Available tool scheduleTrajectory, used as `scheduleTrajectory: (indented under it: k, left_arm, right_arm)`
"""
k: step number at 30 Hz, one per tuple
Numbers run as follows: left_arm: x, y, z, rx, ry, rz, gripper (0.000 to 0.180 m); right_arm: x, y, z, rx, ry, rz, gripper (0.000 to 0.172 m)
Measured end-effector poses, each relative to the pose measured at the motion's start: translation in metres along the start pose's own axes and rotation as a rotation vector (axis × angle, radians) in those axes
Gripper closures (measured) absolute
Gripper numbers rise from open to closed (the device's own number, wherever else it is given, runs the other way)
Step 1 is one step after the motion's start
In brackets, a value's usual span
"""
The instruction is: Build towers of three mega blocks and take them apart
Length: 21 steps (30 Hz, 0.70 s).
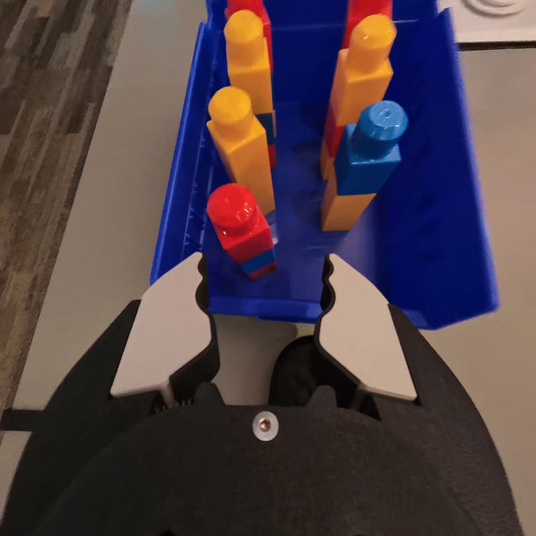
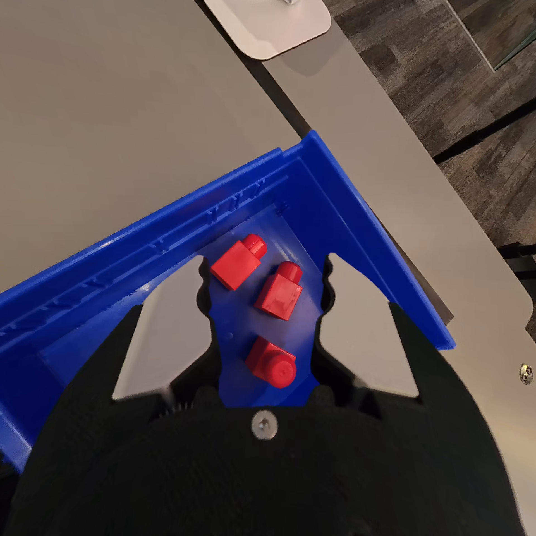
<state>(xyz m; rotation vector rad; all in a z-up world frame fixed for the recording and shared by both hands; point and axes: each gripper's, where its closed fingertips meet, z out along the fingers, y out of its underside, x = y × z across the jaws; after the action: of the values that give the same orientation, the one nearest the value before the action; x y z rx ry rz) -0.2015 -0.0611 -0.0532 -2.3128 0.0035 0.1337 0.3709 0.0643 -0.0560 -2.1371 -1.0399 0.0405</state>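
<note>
Towers (image 1: 240, 150) at the bin's (image 1: 435, 174) far end are cropped; both tongs gape wide, bare.

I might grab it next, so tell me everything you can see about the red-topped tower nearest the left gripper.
The red-topped tower looks like glossy plastic: a red block with a round stud on top, a blue block beneath, then red at the bottom. It stands upright on the floor of the blue bin, near its left wall and front corner. The open left gripper does not touch it.
</note>
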Motion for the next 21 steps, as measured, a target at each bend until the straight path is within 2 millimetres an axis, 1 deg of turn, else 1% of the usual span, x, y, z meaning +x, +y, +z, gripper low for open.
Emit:
scheduleTrajectory:
  k: [3, 4, 6, 7, 9, 10, 11, 13, 14, 16, 18, 20, 21]
  left_arm:
    - [-0.004, 0.006, 0.018, -0.022, -0.047, -0.028, 0.106]
    - [-0.011, 0.008, 0.024, -0.04, -0.093, -0.029, 0.106]
    - [-0.017, 0.012, 0.034, -0.075, -0.125, -0.034, 0.108]
    - [-0.018, 0.013, 0.039, -0.079, -0.128, -0.045, 0.109]
    - [-0.012, 0.015, 0.047, -0.099, -0.101, -0.057, 0.113]
    - [-0.015, 0.018, 0.052, -0.116, -0.128, -0.048, 0.114]
    - [-0.019, 0.021, 0.056, -0.141, -0.154, -0.035, 0.118]
    - [-0.02, 0.018, 0.061, -0.14, -0.128, -0.047, 0.138]
    - [-0.02, 0.017, 0.061, -0.145, -0.113, -0.046, 0.138]
    - [-0.016, 0.017, 0.059, -0.157, -0.064, -0.032, 0.138]
    - [-0.016, 0.012, 0.048, -0.135, -0.047, -0.015, 0.138]
    - [-0.012, 0.001, 0.026, -0.095, -0.01, -0.016, 0.138]
    - [-0.004, -0.01, 0.011, -0.045, 0.041, -0.021, 0.138]
  right_arm:
    - [-0.003, 0.0, -0.001, 0.002, -0.009, -0.002, 0.095]
    - [-0.003, 0.0, -0.001, 0.005, -0.012, -0.002, 0.095]
    - [-0.003, -0.001, -0.003, 0.015, -0.013, -0.001, 0.095]
    - [-0.003, -0.002, -0.005, 0.021, -0.014, -0.001, 0.095]
    - [-0.002, -0.003, -0.007, 0.031, -0.013, 0.002, 0.096]
    - [-0.002, -0.003, -0.008, 0.033, -0.016, 0.005, 0.096]
    - [-0.002, -0.003, -0.008, 0.034, -0.018, 0.005, 0.096]
    - [-0.001, -0.003, -0.01, 0.036, -0.017, 0.005, 0.097]
    - [-0.002, -0.003, -0.01, 0.041, -0.017, 0.005, 0.097]
    - [-0.002, -0.005, -0.012, 0.056, -0.021, 0.004, 0.098]
    - [-0.002, -0.006, -0.013, 0.061, -0.018, 0.002, 0.099]
    - [0.0, -0.008, -0.014, 0.063, -0.002, -0.003, 0.1]
    - [0.001, -0.01, -0.015, 0.067, 0.009, -0.006, 0.1]
